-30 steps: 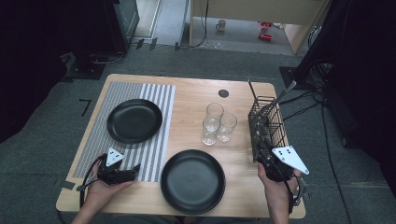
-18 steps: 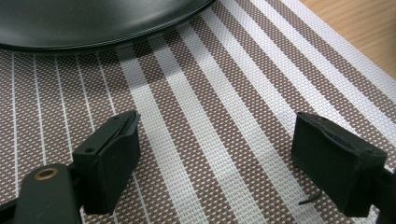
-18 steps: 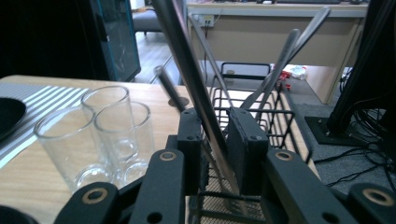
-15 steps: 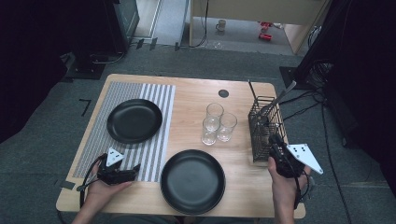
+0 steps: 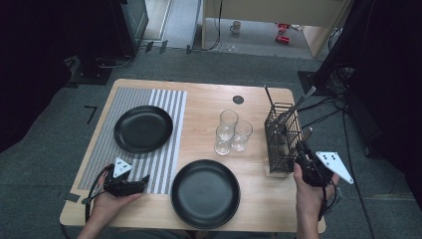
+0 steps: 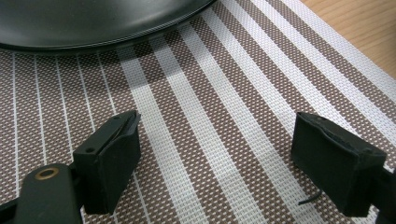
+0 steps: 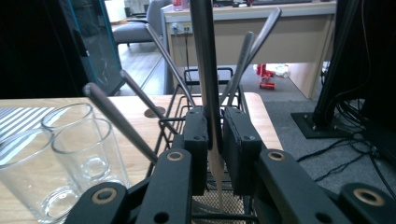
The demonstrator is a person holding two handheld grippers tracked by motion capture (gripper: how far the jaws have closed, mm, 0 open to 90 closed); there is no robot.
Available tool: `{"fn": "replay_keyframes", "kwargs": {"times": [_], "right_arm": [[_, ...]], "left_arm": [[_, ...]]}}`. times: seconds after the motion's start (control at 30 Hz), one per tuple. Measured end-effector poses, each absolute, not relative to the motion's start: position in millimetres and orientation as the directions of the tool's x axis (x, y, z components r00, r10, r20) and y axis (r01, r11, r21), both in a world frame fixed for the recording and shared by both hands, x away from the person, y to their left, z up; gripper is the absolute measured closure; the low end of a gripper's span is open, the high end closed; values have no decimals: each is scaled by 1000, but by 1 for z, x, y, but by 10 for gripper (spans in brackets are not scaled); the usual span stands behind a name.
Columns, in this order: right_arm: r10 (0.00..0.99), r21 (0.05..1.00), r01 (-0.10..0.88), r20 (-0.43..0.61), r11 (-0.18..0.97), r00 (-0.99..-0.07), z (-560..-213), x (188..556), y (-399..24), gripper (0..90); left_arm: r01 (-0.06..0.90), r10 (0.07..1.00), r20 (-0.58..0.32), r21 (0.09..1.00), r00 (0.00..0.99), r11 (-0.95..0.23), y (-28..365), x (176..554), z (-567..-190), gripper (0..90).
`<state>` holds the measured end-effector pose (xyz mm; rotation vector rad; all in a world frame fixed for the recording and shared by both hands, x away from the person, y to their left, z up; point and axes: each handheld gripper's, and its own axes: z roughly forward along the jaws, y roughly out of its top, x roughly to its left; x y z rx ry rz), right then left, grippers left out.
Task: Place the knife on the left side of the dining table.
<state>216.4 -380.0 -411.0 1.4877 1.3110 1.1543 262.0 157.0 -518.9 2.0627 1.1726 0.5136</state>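
Right gripper (image 7: 215, 140): jaws have just been closing; now pinching the handle of one utensil (image 7: 207, 70) upright in the wire caddy (image 5: 281, 139), likely to lift it straight out.
Utensil: inside caddy at counter's (image 5: 209, 104) right edge, beside three glasses (image 5: 232, 130).
Left gripper (image 6: 219, 163): spread, empty, low over the striped mat (image 6: 224, 93), near the far plate (image 5: 143, 128).
Near plate (image 5: 205, 193): bare, probably awaiting cutlery.

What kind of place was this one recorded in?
Probably an office or lab, with a table set up for a dining task: carpet floor, a desk behind, loose cables, and plates on a striped placemat.
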Motion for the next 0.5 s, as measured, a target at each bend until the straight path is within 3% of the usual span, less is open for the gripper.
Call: {"fn": "replay_keyframes", "kwargs": {"times": [0.5], "right_arm": [[985, 957, 233, 159, -172, 70, -415, 228, -382, 812]], "left_arm": [[582, 861, -1, 737, 509, -344, 157, 262, -519, 165]]}}
